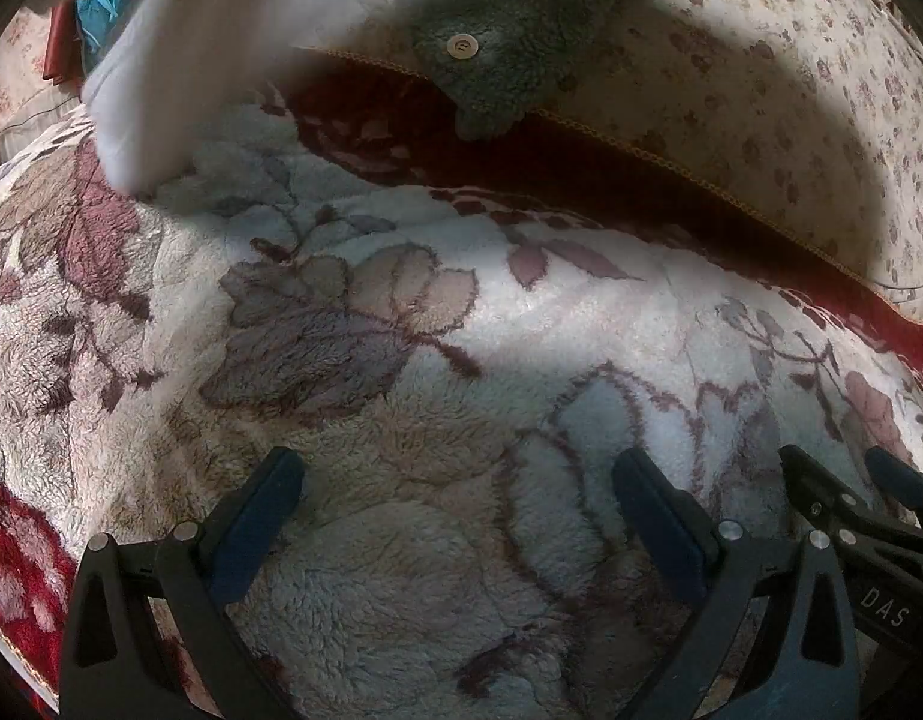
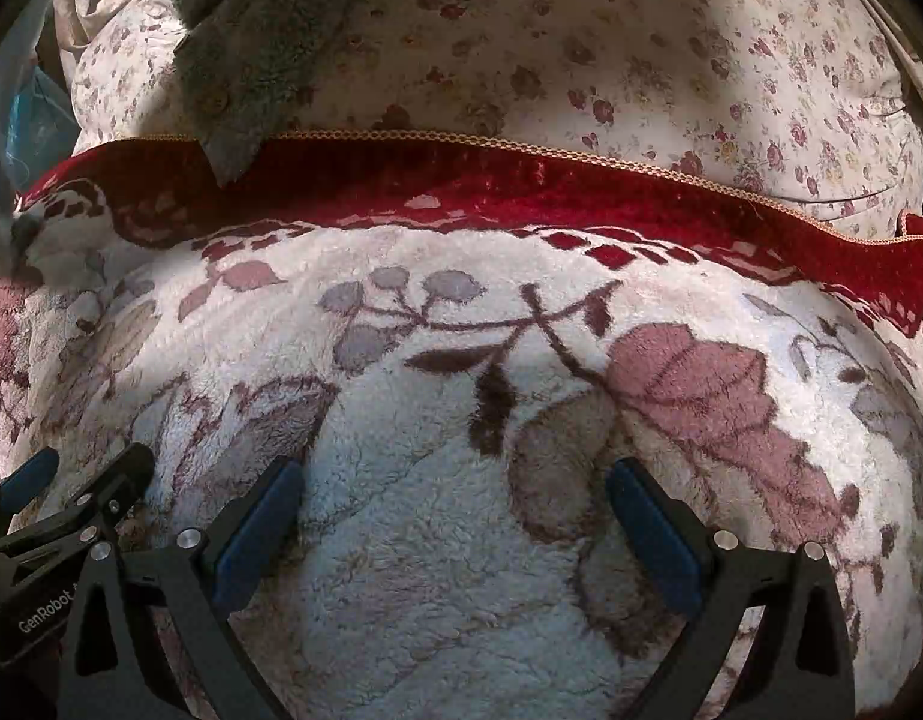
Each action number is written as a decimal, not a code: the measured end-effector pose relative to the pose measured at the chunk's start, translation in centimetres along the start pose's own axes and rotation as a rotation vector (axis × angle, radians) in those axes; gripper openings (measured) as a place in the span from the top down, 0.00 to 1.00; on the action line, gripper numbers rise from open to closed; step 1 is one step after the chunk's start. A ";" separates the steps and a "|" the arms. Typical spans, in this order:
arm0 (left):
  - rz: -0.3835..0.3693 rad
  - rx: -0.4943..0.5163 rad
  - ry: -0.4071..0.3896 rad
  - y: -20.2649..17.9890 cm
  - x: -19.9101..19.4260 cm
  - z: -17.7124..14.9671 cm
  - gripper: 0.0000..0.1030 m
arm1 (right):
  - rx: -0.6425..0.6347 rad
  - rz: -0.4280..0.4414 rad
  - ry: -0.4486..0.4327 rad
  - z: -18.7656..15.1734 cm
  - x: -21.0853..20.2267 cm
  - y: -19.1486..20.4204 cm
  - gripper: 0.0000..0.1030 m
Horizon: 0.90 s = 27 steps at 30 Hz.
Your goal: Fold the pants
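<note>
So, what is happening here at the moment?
A person holds two grippers side by side above a fluffy white blanket with a flower pattern. The left gripper and the right gripper are both open and hold nothing. A blurred white cloth hangs at the far left; whether it is the pants, I cannot tell. A grey-green fleece garment with a button lies on the floral pillow behind. No folding shows yet.

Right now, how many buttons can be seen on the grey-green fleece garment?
1. A round pale button sits on the fleece garment draped over the floral pillow; the right wrist view shows the same button. Others may be hidden in folds.
</note>
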<state>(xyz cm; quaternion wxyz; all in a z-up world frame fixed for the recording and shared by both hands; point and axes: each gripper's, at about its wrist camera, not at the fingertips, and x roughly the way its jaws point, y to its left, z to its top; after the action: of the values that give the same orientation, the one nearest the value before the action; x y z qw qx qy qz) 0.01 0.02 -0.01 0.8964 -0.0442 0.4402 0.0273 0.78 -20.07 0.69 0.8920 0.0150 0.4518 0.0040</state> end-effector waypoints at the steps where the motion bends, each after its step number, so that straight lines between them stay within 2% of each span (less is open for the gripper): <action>1: 0.000 0.000 0.000 0.0 0.0 0.0 0.00 | 0.000 0.000 0.000 0.0 0.1 0.0 0.00; 27: 0.001 0.001 0.001 0.0 -0.1 0.0 0.00 | 0.002 0.001 -0.001 -0.1 0.3 0.0 0.00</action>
<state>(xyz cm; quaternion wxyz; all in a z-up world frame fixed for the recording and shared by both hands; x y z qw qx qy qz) 0.00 -0.02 0.08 0.8962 -0.0438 0.4405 0.0275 0.80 -20.03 0.40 0.8922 0.0161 0.4513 0.0042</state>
